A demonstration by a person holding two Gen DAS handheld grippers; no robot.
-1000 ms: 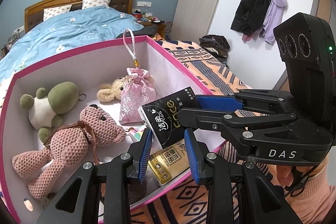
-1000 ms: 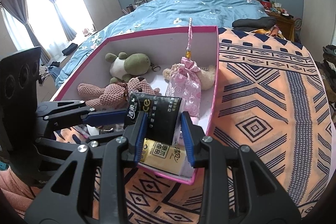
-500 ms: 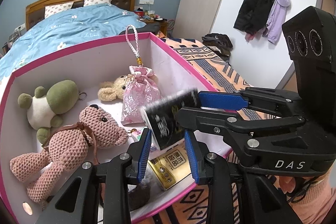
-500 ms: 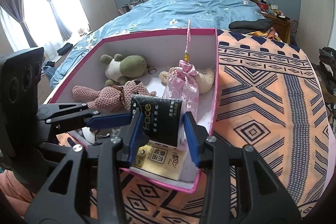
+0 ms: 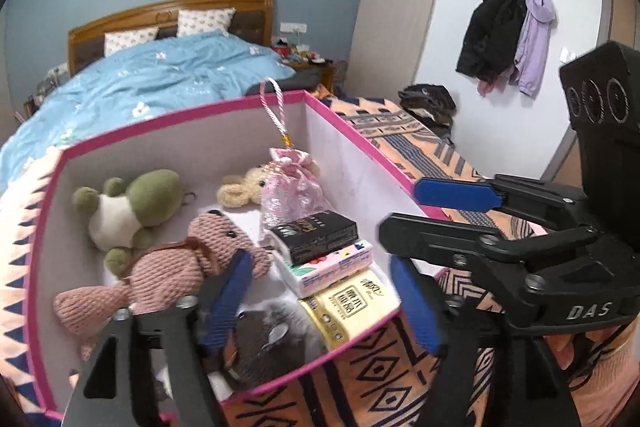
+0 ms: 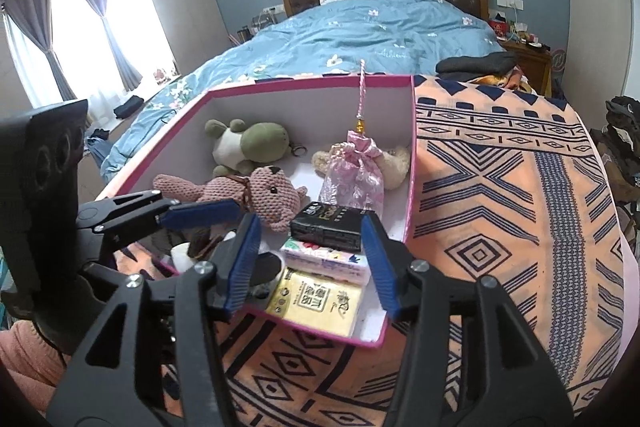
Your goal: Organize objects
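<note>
A pink-rimmed box (image 5: 360,139) (image 6: 408,163) sits on an orange patterned blanket. Inside lie a pink knitted bear (image 5: 172,275) (image 6: 256,195), a green plush (image 5: 136,199) (image 6: 248,147), a cream plush (image 5: 240,187), a pink pouch (image 5: 292,187) (image 6: 356,175), and a black tissue pack (image 5: 316,235) (image 6: 332,227) stacked on a floral pack (image 5: 332,263) (image 6: 324,261) beside a yellow pack (image 5: 348,307) (image 6: 316,303). My left gripper (image 5: 320,299) is open and empty over the box's near corner. My right gripper (image 6: 312,259) is open just behind the black pack, not holding it.
A bed with a blue duvet (image 6: 360,31) stands behind the box. The orange blanket (image 6: 500,207) stretches to the right. Coats (image 5: 504,27) hang on the wall, and a dark grey fluffy thing (image 5: 272,339) lies in the box's near corner.
My right gripper let go of the black tissue pack, which now lies flat on the floral pack. Both grippers opened wide and pulled back and up from the box.
</note>
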